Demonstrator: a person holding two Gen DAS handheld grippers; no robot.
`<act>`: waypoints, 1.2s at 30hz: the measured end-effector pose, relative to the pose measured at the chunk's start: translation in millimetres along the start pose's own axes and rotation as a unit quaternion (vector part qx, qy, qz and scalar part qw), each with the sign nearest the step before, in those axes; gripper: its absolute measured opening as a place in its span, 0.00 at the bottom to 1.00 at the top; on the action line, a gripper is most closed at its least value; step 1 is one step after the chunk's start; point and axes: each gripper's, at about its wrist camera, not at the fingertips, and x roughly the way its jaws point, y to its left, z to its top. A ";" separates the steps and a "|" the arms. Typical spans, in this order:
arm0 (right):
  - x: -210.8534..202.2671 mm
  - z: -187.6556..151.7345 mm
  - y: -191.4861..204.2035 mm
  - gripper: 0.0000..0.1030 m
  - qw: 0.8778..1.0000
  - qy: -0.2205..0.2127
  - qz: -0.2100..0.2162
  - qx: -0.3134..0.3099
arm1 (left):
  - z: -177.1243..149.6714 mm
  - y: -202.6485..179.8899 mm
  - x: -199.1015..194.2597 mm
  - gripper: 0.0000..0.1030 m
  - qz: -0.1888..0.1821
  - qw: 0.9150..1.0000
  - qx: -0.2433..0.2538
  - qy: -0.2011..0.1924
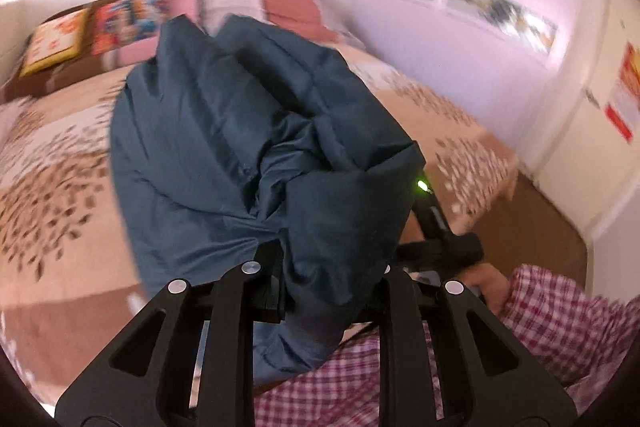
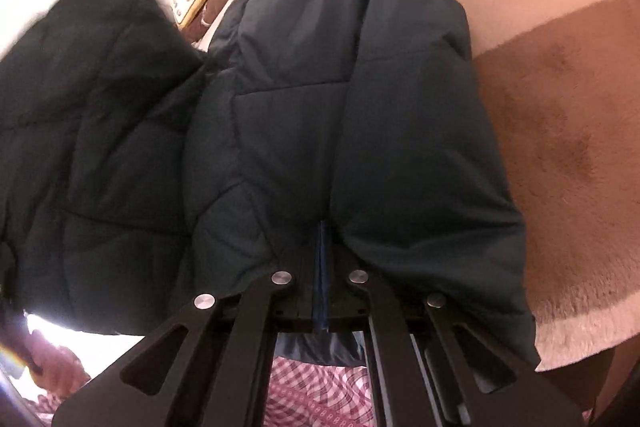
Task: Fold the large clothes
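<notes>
Folding looks barely begun: left gripper (image 1: 320, 267) and right gripper (image 2: 320, 267) each pinch the bunched jacket (image 2: 340, 87), seemingly held above the bed (image 1: 60, 187).

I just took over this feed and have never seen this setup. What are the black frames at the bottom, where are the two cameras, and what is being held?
No robot arm here: a person carries a two-finger gripper in each hand, each with its own fisheye camera looking along its fingers. The black frames are those grippers. The left gripper and right gripper are both clamped on one dark quilted jacket, lifted above a bed with a leaf-patterned cover. The checked cloth is the person's sleeve.
</notes>
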 end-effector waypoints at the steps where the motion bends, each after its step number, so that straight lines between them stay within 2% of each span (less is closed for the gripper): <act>1: 1.2 0.8 -1.1 0.00 1.000 0.002 0.003 0.001 | -0.3 -9.5 16.3 0.20 -0.011 1.000 0.009 0.013; 5: 3.4 1.4 -6.7 0.00 1.000 0.006 0.016 0.007 | -10.6 -34.4 70.9 0.24 -0.032 0.998 0.033 0.051; 7: 2.1 2.5 -11.8 0.00 0.999 0.009 0.030 0.020 | -16.3 -36.0 87.2 0.26 -0.038 0.997 0.028 0.065; 11: -8.9 0.8 -32.4 0.00 0.996 0.007 0.063 0.064 | -23.6 -26.1 107.5 0.28 -0.058 0.995 -0.007 0.084; 14: -35.7 -8.0 -46.1 0.00 0.994 -0.017 0.070 0.082 | -32.0 -32.1 113.8 0.31 -0.056 0.994 -0.002 0.089; 15: -44.6 -10.6 -49.8 0.00 0.994 -0.025 0.066 0.084 | -32.1 -33.9 115.2 0.35 -0.054 0.995 0.004 0.089; 17: -72.5 -17.7 -60.0 0.00 0.993 -0.054 0.047 0.094 | -36.5 -42.7 116.0 0.45 -0.050 0.994 0.021 0.091; 18: -82.5 -20.0 -62.4 0.00 0.992 -0.065 0.040 0.097 | -36.6 -45.7 116.2 0.54 -0.051 0.994 0.027 0.092; 19: -99.6 -23.6 -64.6 0.02 0.991 -0.083 0.029 0.101 | -35.8 -51.2 112.7 0.65 -0.058 0.993 0.030 0.094; 21: -126.4 -26.6 -62.4 0.02 0.989 -0.110 0.016 0.099 | -33.0 -56.1 104.2 0.74 -0.088 0.991 0.020 0.097; 26: -187.9 -39.2 -49.0 0.02 0.984 -0.164 0.008 0.069 | -24.1 -54.0 65.2 0.74 -0.147 0.985 0.005 0.086; 28: -191.9 -31.0 -27.7 0.02 0.984 -0.175 0.008 0.044 | -20.0 -45.3 44.6 0.74 -0.156 0.985 -0.002 0.068; 29: -193.8 -26.7 -24.6 0.02 0.984 -0.177 0.008 0.030 | -17.3 -38.5 33.8 0.74 -0.150 0.987 -0.007 0.054; 32: -186.0 -24.9 27.4 0.02 0.985 -0.168 0.011 -0.033 | -4.6 -13.0 13.9 0.74 -0.116 0.993 -0.032 0.013; 33: -181.2 -26.3 49.7 0.02 0.985 -0.158 0.006 -0.067 | -1.5 -5.3 11.8 0.74 -0.103 0.994 -0.041 0.003; 36: -162.6 -40.5 83.4 0.02 0.983 -0.126 -0.016 -0.135 | 8.8 23.2 4.3 0.73 -0.055 0.995 -0.080 -0.025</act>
